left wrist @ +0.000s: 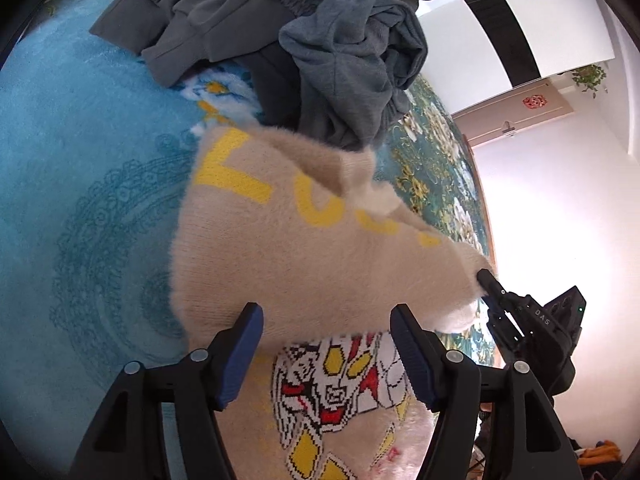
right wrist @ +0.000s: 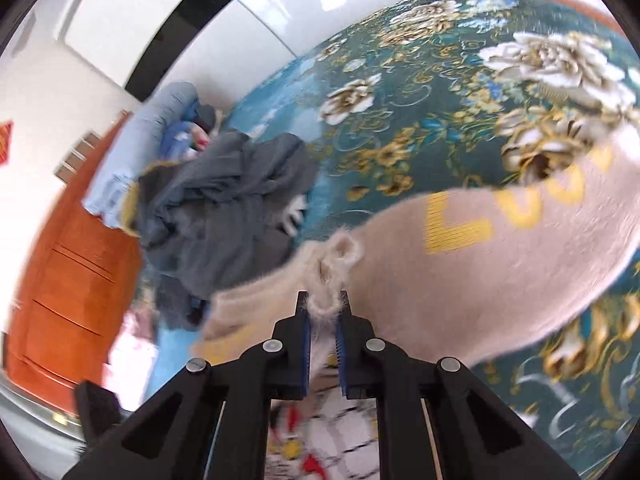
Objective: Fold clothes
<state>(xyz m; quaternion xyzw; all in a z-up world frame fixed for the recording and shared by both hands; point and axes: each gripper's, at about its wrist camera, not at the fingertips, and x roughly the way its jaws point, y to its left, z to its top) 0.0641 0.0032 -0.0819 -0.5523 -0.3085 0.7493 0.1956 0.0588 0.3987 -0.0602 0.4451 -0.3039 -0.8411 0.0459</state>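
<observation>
Sweater (left wrist: 304, 248): fuzzy beige knit with yellow block letters and a pixelated red, yellow and black figure, lifted above a teal floral blanket (left wrist: 60, 160) of plush pile. Right gripper (right wrist: 323, 312) pinches a bunched fold of its edge between blue ribbed pads. Left gripper (left wrist: 326, 320) spread, sweater between its fingers, untouched. Grey clothes (left wrist: 320, 40) lie heaped beyond.

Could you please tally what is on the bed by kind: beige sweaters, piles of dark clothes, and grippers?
Beige sweater with yellow letters: 1
Pile of dark grey clothes: 1; the garments within it cannot be counted
Grippers: 2, left gripper open, right gripper shut on the sweater
Total: 4
</observation>
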